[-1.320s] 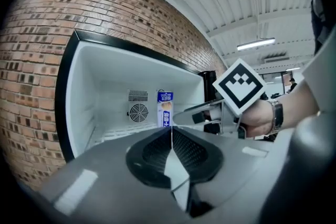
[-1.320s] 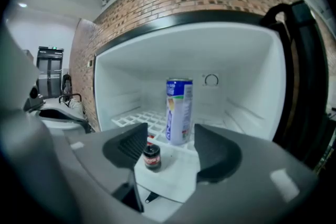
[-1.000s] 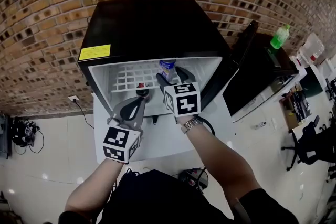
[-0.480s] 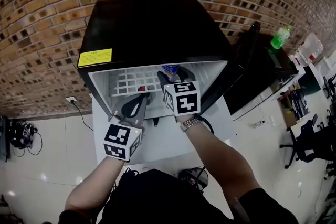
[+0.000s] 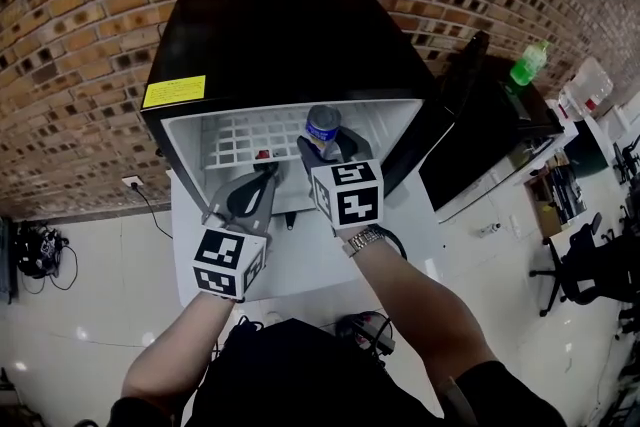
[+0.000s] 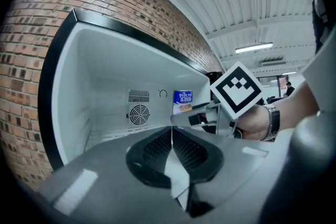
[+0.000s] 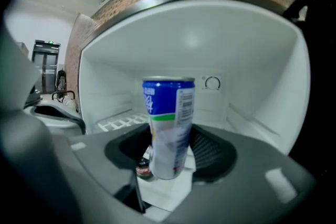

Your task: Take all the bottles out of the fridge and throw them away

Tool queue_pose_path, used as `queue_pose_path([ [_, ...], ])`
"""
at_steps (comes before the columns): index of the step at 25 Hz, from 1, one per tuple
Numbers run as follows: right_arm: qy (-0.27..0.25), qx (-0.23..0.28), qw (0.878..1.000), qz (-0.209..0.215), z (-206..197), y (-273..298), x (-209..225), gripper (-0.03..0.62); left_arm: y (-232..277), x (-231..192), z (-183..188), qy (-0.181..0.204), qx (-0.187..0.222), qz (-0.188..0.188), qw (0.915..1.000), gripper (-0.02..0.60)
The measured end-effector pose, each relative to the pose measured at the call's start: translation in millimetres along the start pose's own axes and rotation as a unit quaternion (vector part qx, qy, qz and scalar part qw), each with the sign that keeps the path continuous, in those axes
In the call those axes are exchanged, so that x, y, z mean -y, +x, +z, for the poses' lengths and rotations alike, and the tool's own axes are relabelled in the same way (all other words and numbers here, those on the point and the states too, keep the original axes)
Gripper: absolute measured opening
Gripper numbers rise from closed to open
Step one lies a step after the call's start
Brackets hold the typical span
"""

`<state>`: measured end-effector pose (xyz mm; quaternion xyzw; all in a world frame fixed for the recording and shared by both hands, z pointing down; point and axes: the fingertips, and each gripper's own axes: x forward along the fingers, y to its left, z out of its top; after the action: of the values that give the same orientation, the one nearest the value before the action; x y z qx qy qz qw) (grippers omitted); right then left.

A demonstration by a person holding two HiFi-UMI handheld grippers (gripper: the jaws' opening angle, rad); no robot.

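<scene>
- The fridge (image 5: 280, 45) stands on a white bench (image 5: 300, 265) against a brick wall, with its door swung open to the right.
- The right gripper (image 5: 322, 147) reaches into the fridge opening. Its jaws have just been closing and now clamp a blue and white can (image 7: 168, 128) between the pads – upright, at the near edge of the shelf.
- The left gripper (image 6: 170, 136) is pressed together on nothing, just left of the right one at the fridge mouth.
- A small dark bottle with a red cap (image 5: 263, 155) stands on the wire shelf – left of the can.
</scene>
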<state>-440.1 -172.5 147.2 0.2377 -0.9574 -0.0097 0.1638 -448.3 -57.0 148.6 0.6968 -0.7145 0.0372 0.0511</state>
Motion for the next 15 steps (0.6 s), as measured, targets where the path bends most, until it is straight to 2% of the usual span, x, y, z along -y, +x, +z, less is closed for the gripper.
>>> queue_pose_path([
  [6,0.0,0.003,1.0,0.008,-10,-37,-2,0.241,-6,27,-4,-0.001,-0.003,0.0,1.0,0.003],
  [15,0.008,0.0,1.0,0.017,-45,-109,10,0.241,-9,100,-14,0.003,-0.016,-0.015,0.9998,0.003],
])
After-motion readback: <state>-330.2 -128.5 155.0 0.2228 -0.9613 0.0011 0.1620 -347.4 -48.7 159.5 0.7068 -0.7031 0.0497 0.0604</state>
